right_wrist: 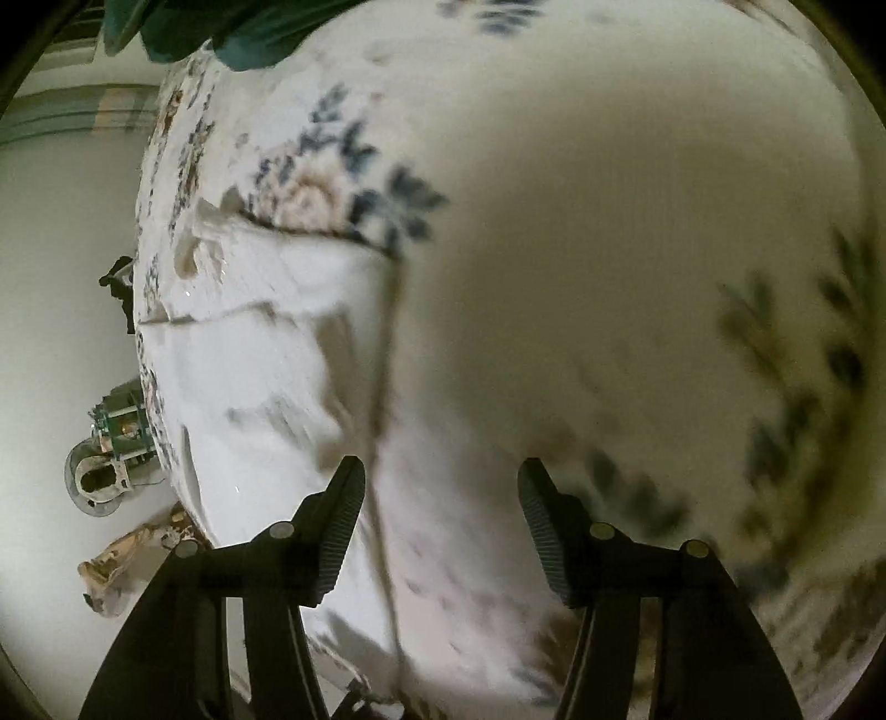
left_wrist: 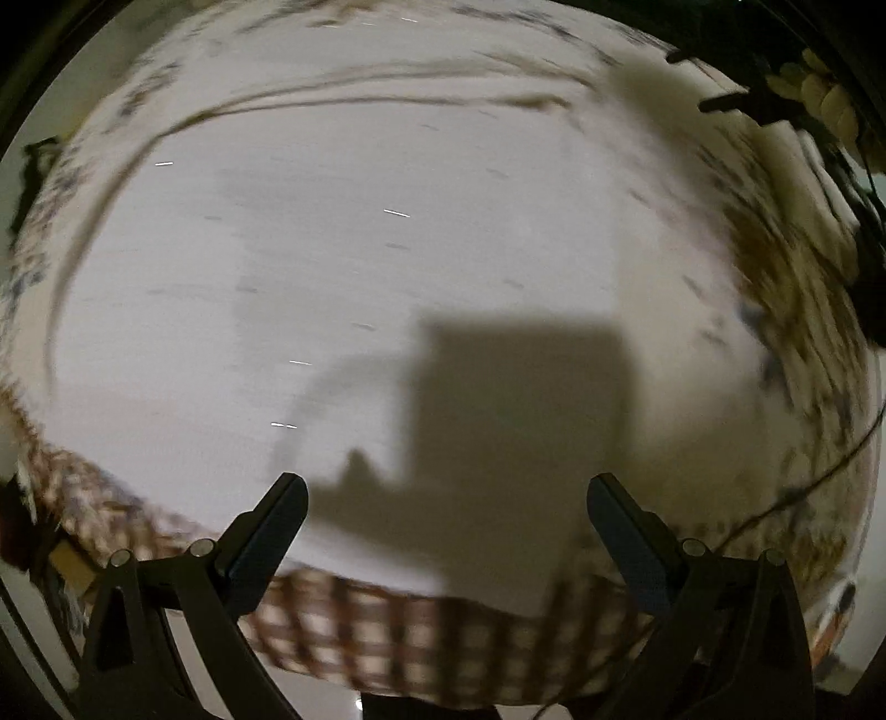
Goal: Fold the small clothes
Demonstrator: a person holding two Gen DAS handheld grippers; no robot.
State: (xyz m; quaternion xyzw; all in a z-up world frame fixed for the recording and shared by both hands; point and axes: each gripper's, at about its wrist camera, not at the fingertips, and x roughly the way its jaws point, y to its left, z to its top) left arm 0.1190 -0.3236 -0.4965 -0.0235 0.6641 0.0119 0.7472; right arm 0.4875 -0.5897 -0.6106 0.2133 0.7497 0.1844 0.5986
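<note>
A white garment lies spread flat on a floral cloth-covered surface and fills most of the blurred left wrist view. My left gripper is open and empty just above its near edge, casting a dark shadow on it. In the right wrist view the same white garment lies to the left, with folds and a dark hem line. My right gripper is open and empty, over the garment's edge and the floral cloth.
A brown checked cloth hangs at the near edge in the left wrist view. A dark green cloth sits at the top of the right wrist view. Small objects lie on the pale floor to the left.
</note>
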